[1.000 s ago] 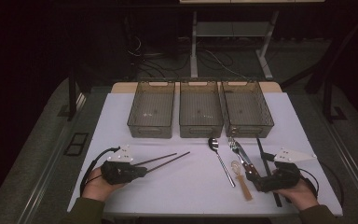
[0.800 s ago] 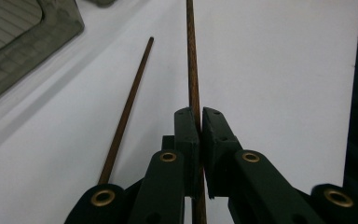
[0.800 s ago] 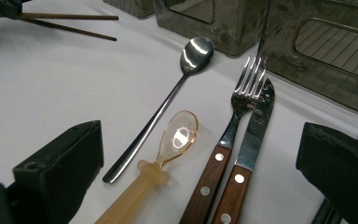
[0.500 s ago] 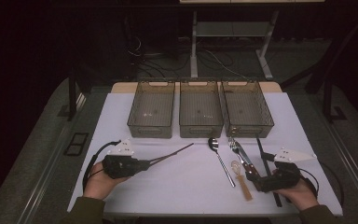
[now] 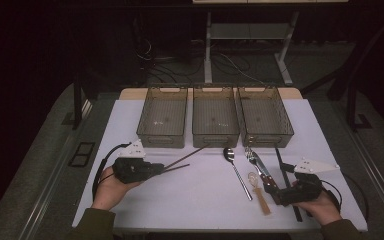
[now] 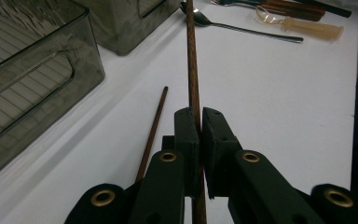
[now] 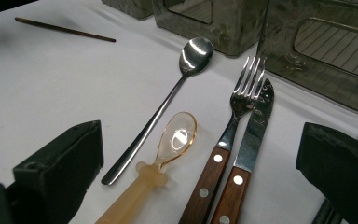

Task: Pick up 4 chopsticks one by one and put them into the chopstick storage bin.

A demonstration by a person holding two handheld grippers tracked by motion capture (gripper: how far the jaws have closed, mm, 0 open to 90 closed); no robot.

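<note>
My left gripper (image 5: 163,168) (image 6: 200,122) is shut on a brown chopstick (image 5: 187,156) (image 6: 193,70), held near its thick end and pointing toward the bins. A second brown chopstick (image 5: 179,167) (image 6: 154,126) lies on the white table beside it. My right gripper (image 5: 271,188) (image 7: 204,140) stands open and low over the cutlery, nothing between its jaws. In front of it lie a metal spoon (image 7: 186,70), an amber plastic spoon (image 7: 175,140), a wood-handled fork (image 7: 242,98) and a knife (image 7: 256,121).
Three smoky translucent bins (image 5: 164,137) (image 5: 215,137) (image 5: 266,137) stand side by side at the back of the table (image 5: 205,195). A long black stick (image 5: 284,175) lies right of the knife. A hand holds each gripper at the near edge.
The left gripper has risen and shifted right with one chopstick, whose tip now points toward the bins. The other chopstick stayed on the table. The right gripper has not moved.
</note>
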